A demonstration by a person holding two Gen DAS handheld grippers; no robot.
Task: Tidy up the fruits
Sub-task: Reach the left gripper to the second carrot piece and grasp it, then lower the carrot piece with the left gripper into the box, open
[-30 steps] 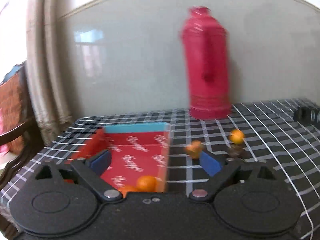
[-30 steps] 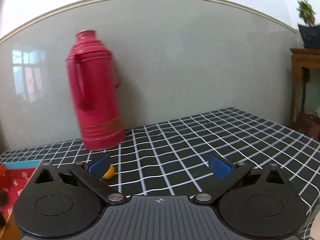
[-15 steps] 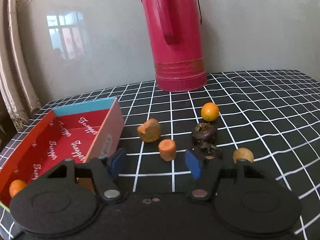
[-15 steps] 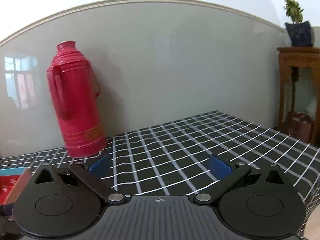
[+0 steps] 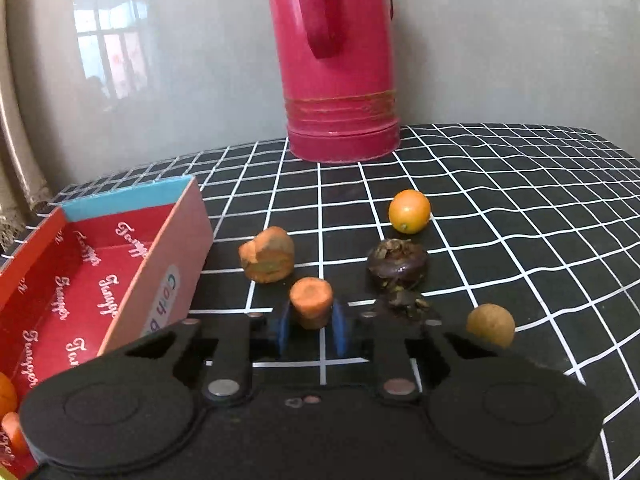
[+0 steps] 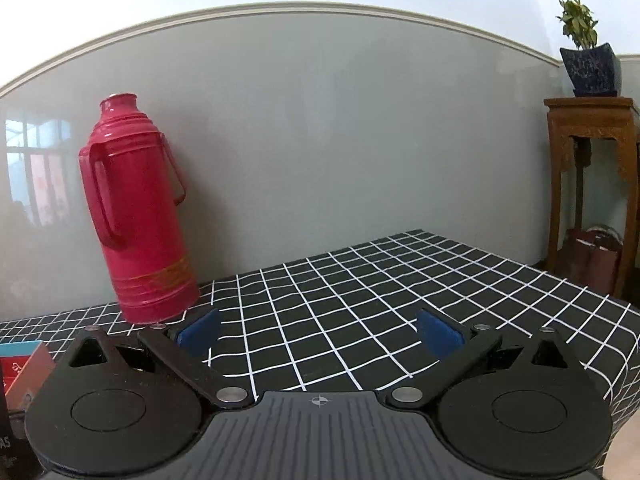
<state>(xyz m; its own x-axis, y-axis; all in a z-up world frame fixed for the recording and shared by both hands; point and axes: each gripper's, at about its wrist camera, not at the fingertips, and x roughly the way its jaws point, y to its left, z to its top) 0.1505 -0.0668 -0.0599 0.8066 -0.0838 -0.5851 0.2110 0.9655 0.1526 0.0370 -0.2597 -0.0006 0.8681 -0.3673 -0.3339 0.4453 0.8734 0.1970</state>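
Gripping a carrot stub (image 5: 311, 301) in my left gripper (image 5: 310, 326), right gripper (image 6: 318, 330) open, box (image 5: 160, 280) barely filled, five pieces left.

Domestic room. Indicators: table with black, white-gridded tablecloth (image 6: 400, 300); tall red thermos flask with handle (image 6: 138, 216); carved dark wooden side stand (image 6: 592, 168) bearing a potted plant in a blue ceramic pot (image 6: 588, 64); grey-panelled wall (image 6: 320, 140).

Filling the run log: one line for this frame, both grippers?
left gripper: shut on carrot piece | right gripper: open, idle | box: left of carrot piece
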